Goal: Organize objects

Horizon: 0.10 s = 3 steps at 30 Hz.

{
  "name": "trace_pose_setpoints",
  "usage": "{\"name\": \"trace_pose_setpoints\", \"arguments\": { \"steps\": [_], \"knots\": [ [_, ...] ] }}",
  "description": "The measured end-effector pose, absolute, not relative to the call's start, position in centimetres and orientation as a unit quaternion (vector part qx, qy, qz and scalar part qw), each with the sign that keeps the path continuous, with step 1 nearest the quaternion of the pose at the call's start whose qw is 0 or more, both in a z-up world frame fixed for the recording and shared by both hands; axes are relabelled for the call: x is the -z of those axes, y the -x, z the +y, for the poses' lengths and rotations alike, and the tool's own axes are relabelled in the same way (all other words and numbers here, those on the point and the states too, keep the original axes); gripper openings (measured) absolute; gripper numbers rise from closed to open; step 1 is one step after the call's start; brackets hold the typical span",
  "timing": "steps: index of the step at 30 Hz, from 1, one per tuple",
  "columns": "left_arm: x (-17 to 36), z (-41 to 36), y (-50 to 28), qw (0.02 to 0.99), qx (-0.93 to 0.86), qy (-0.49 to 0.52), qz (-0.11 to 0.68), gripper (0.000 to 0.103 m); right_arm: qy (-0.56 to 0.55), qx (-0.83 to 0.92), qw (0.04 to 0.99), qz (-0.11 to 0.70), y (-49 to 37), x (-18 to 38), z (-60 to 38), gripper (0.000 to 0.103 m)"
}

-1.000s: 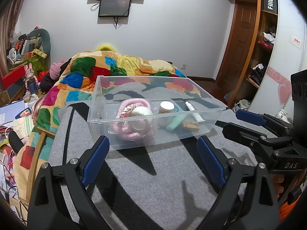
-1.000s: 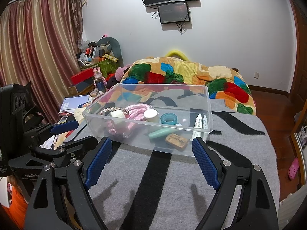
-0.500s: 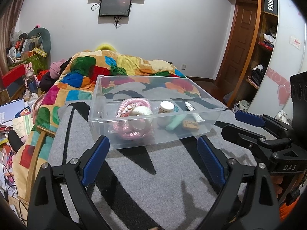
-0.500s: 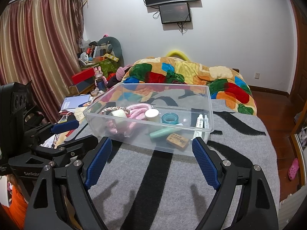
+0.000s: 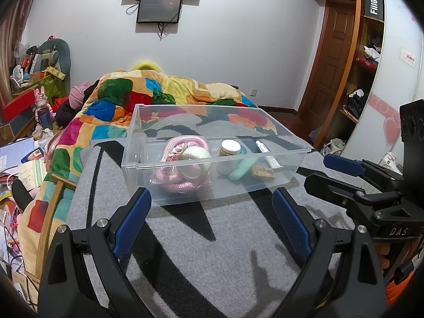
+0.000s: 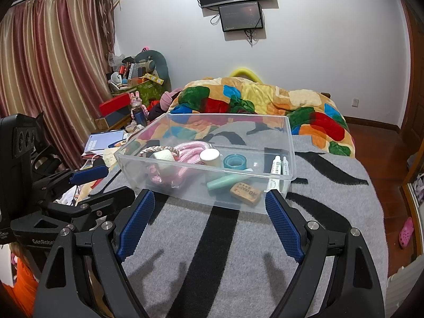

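Little moved, clear bin holding pink rope, both tools spread.

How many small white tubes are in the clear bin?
2: the small white tubes lie side by side against the right wall of the clear plastic bin; the left wrist view shows only one clearly.

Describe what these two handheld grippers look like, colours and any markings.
Both are matte black angular frames with silver bolts and blue ribbed pads on the fingers. The left gripper reads "GenRobot" in the right view; the right gripper reads "DAS" in the left view.
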<state>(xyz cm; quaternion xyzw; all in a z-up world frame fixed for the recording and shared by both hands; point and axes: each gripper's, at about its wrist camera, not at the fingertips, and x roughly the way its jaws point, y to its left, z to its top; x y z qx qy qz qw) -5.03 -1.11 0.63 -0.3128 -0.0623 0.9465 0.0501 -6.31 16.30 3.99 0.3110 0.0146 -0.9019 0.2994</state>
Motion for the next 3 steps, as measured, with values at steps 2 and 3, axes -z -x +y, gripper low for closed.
{"name": "trace_pose_setpoints", "arguments": {
  "steps": [2, 3],
  "knots": [
    [-0.67, -1.08, 5.02, 0.049, -0.947, 0.312, -0.060, 0.094, -0.311, 0.902, 0.300, 0.014, 6.32, -4.00, 16.30, 0.084],
    [-0.68, -1.06, 5.00, 0.048, -0.947, 0.312, -0.060, 0.094, -0.311, 0.902, 0.300, 0.014, 6.27, -3.86, 16.30, 0.084]
  ]
}}
